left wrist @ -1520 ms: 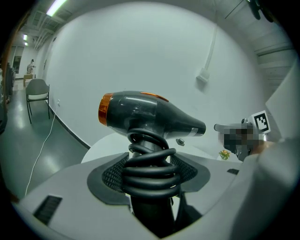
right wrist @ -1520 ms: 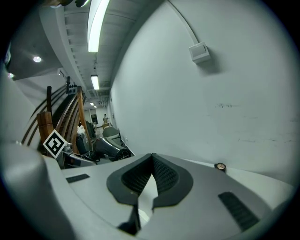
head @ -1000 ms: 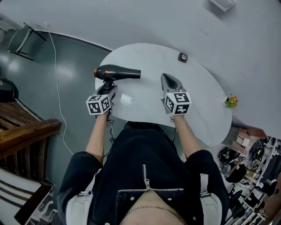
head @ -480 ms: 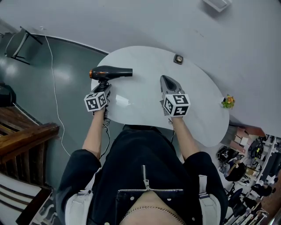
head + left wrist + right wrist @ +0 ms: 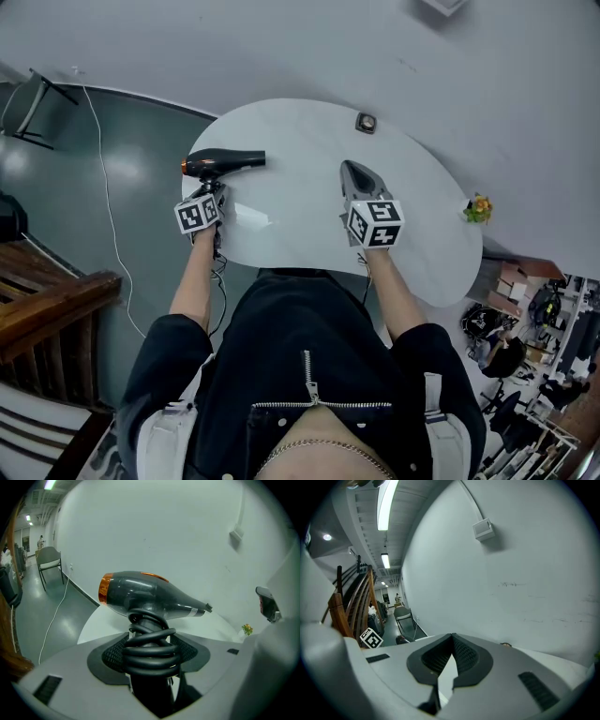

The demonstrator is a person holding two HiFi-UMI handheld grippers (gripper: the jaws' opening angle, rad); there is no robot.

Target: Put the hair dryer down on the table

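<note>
The black hair dryer (image 5: 222, 163) with an orange rear ring is held level over the left end of the white oval table (image 5: 309, 141), nozzle pointing right. My left gripper (image 5: 214, 192) is shut on its handle. In the left gripper view the dryer (image 5: 150, 597) stands upright from the jaws, and its cord is coiled around the handle (image 5: 150, 651). I cannot tell whether it touches the table. My right gripper (image 5: 354, 173) hovers over the table's middle, shut with nothing in it; its pads (image 5: 461, 656) meet at the tips.
A small dark object (image 5: 366, 122) lies at the table's far edge. A small yellow plant (image 5: 476, 208) stands at its right end. A folding chair (image 5: 28, 103) and a white cable (image 5: 103, 187) are on the floor to the left, with wooden stairs (image 5: 47, 300) near me.
My left gripper has carried the hair dryer a little leftward, toward the table's left end. The right gripper has kept its place and stayed shut.
</note>
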